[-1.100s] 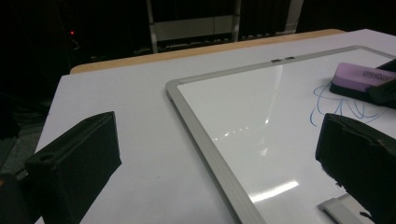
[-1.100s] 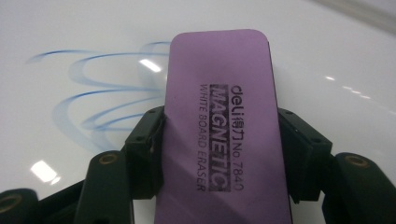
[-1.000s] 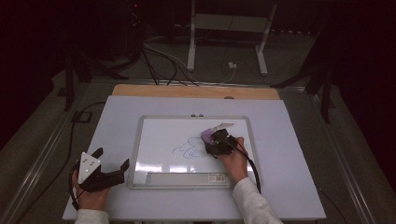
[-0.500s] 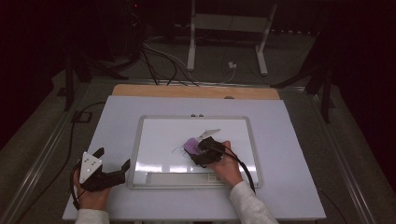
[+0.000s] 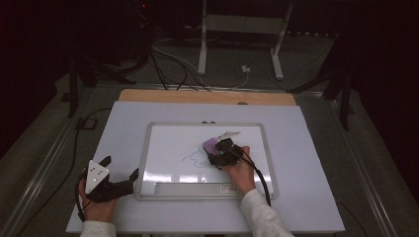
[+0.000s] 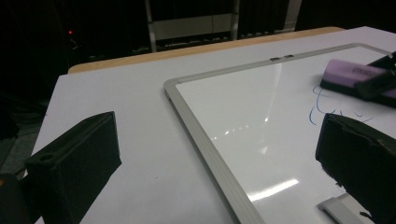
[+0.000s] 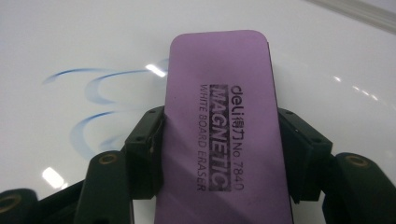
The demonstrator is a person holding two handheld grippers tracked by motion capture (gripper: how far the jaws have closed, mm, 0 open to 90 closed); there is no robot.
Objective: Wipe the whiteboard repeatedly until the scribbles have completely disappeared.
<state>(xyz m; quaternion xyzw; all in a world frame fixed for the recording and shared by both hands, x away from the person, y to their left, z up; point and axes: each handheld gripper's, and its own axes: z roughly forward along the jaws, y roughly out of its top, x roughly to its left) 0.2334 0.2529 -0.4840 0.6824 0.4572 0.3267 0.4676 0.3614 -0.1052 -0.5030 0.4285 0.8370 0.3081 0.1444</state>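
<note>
Purple eraser (image 7: 224, 126) pinched along its long sides by the right tool (image 5: 221, 152), lying flat on the whiteboard (image 5: 168, 148) over blue scribbles (image 7: 102, 100). Left tool (image 5: 109, 181), jaws spread and holding nothing, rests on the white desk (image 5: 306, 148) just beside the whiteboard's near-left corner.

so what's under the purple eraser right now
The whiteboard, with blue marker scribbles showing beside the eraser, which the right tool grips. Whatever ink lies directly beneath it is covered.
</note>
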